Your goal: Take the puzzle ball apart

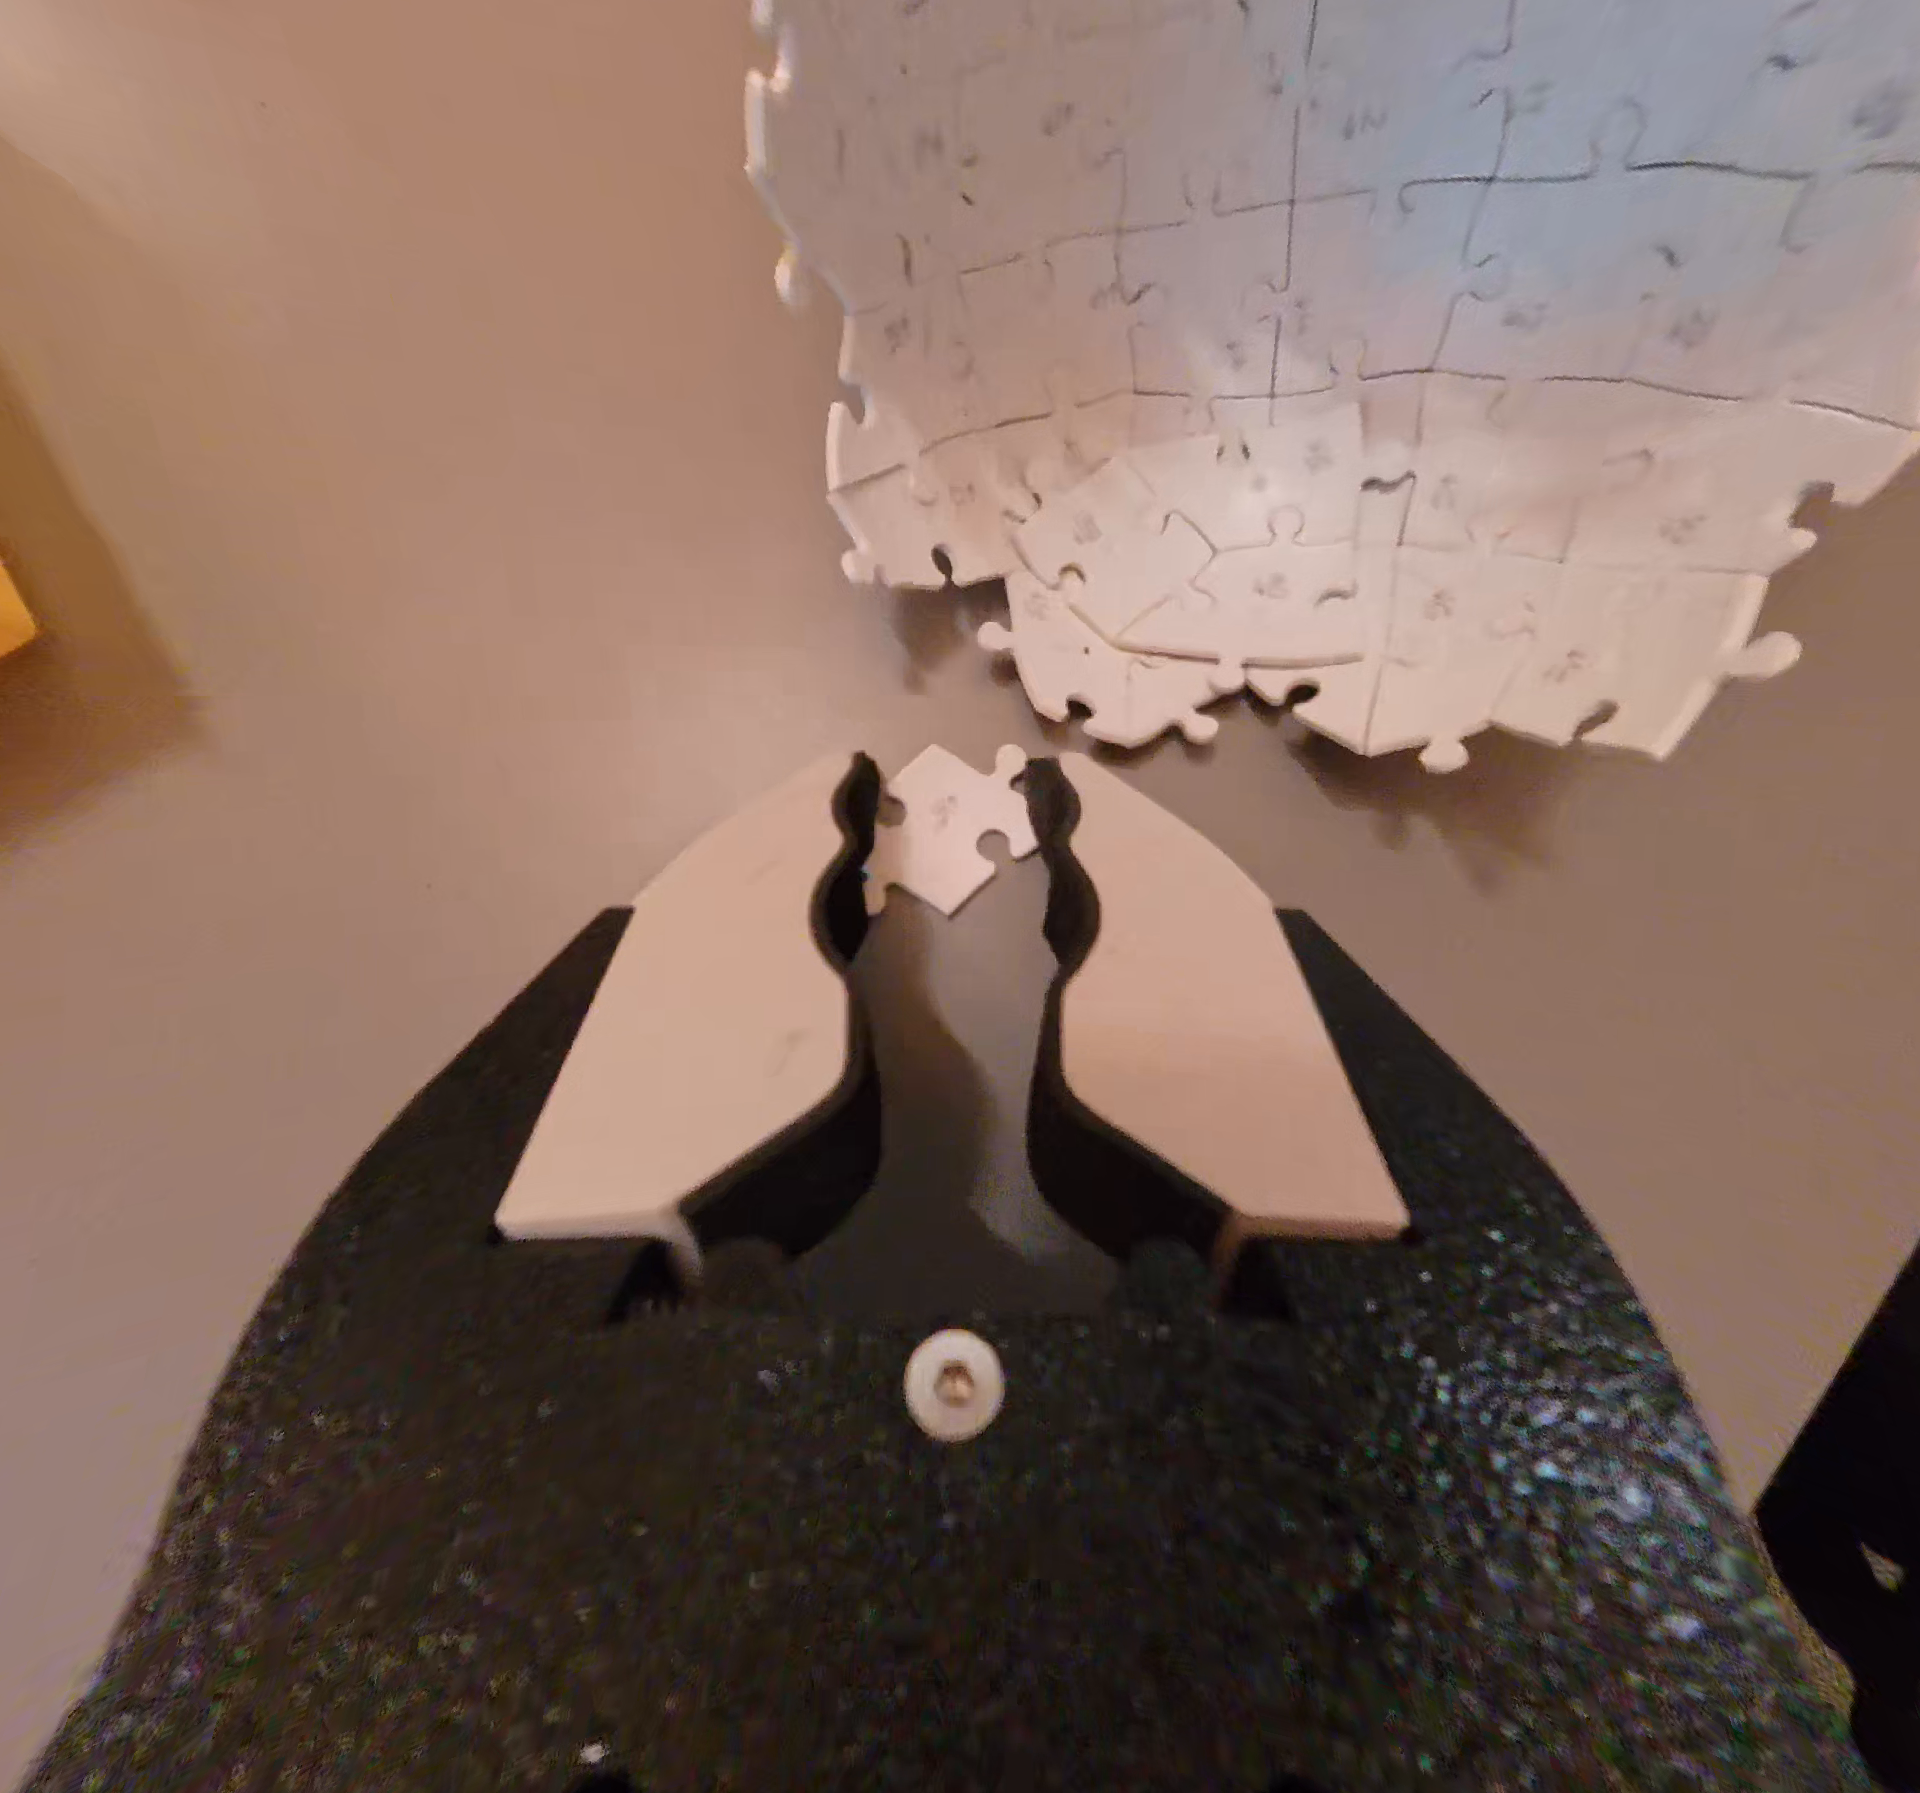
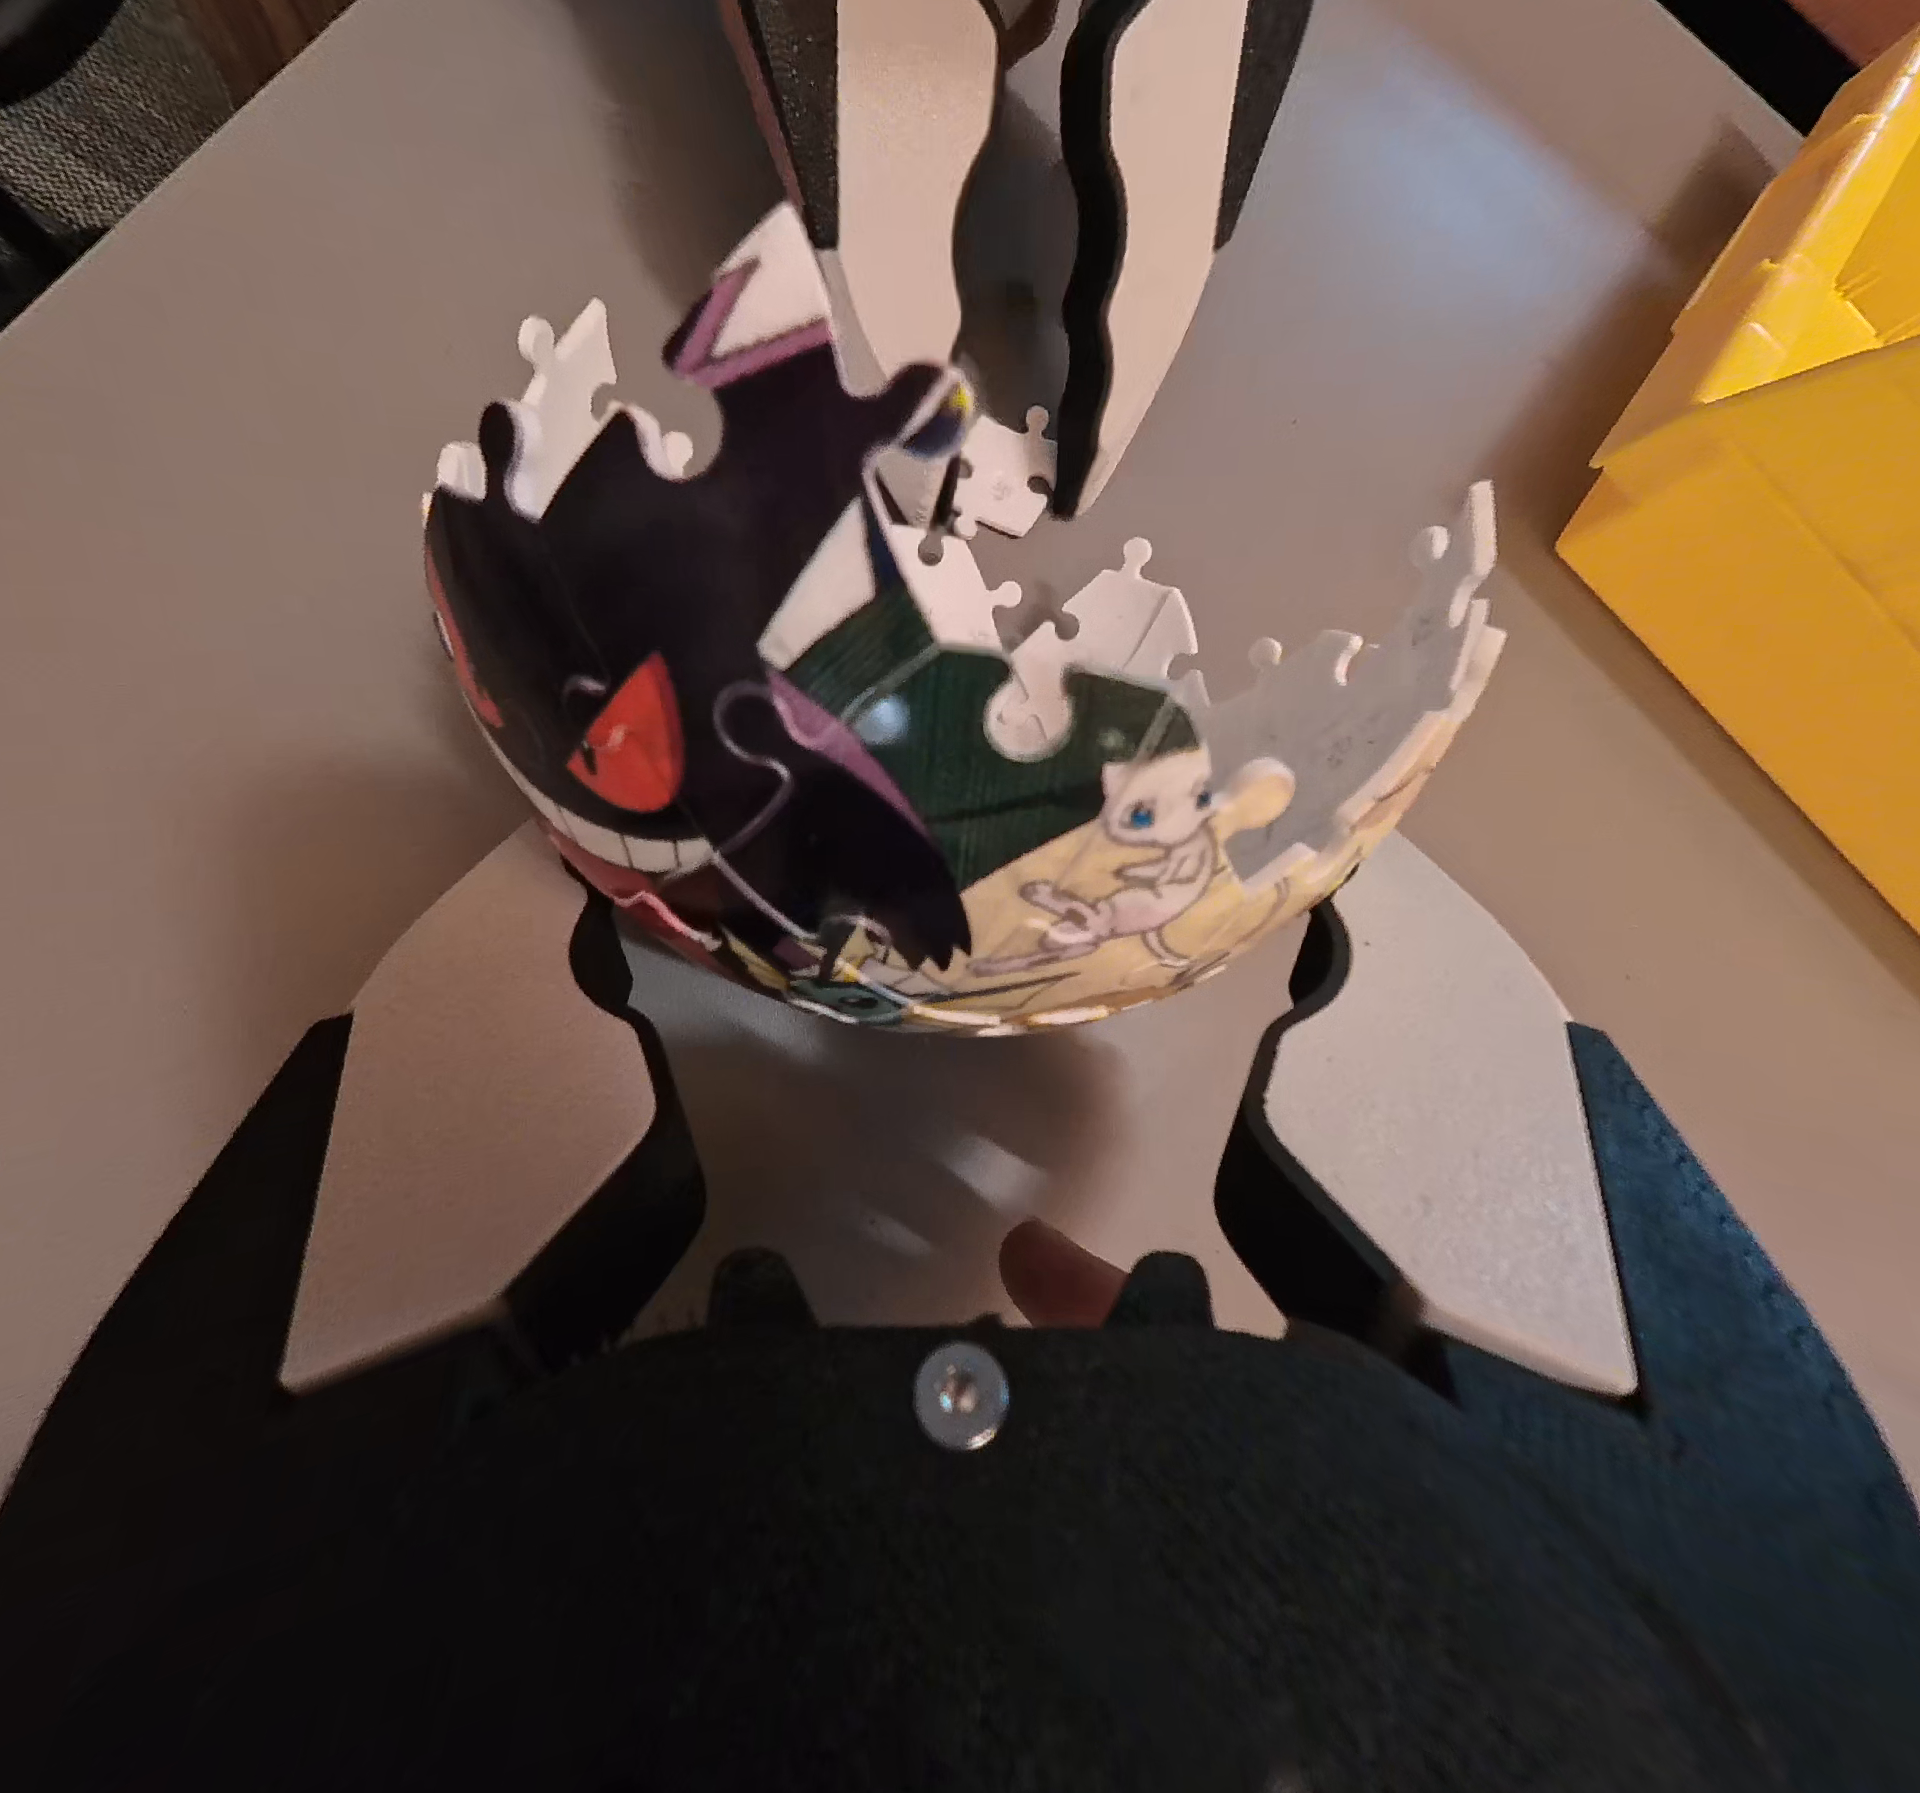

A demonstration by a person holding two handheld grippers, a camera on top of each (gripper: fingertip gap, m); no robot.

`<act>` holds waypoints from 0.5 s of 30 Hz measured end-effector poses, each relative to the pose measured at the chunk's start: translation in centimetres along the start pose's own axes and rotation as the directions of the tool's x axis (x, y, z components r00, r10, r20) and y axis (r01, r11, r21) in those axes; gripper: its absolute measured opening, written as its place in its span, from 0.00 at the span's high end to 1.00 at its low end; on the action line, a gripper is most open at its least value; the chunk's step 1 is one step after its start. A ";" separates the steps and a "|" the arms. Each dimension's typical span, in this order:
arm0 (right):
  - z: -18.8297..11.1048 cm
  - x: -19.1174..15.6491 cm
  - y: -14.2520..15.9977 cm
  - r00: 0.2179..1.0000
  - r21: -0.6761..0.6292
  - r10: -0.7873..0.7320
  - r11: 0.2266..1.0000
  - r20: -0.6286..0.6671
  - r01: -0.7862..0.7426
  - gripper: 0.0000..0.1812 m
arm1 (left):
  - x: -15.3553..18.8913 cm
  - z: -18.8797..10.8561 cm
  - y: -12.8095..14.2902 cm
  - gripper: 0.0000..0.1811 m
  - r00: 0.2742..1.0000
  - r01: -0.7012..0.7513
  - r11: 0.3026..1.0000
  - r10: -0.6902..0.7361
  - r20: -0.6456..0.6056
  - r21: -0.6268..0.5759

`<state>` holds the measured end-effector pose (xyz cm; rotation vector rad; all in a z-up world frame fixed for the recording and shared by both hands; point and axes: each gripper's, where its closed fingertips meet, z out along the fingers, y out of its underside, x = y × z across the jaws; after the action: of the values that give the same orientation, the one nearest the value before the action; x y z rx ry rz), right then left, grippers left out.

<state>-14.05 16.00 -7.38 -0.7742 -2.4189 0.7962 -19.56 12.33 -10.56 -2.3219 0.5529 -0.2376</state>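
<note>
Puzzle ball [image 2: 831,756] sits on the table [image 2: 208,704], between both claws; box [image 2: 1766,496] right.

The puzzle ball [image 2: 727,746] is a shell of thin, stiff pieces, glossy and printed on the outside and matt white within [image 1: 1351,237], like the loose piece [image 1: 951,824] between the left gripper's [image 1: 945,787] fingers. Both grippers have a coarse, grainy black body with speckled glints, smooth matt pale finger [image 1: 727,995] plates and a shiny metal screw [image 2: 960,1396]. The desk [image 2: 260,600] is smooth, matt grey-beige, and the yellow box [image 2: 1766,496] at far right looks like smooth plastic.
</note>
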 end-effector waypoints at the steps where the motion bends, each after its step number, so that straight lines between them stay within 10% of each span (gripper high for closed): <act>1: 0.0 0.0 0.0 1.000 -0.001 -0.001 1.000 0.000 0.001 0.30 | 0.0 0.0 0.0 0.82 1.000 0.006 1.000 -0.006 -0.001 -0.002; 15: -0.1 0.0 0.0 1.000 -0.006 -0.018 1.000 -0.003 0.018 0.30 | -0.8 -0.9 1.0 0.78 1.000 0.015 0.999 -0.015 0.013 -0.033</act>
<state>-13.95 16.05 -7.28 -0.7550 -2.4233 0.7804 -20.85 11.49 -10.63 -2.3587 0.5372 -0.2225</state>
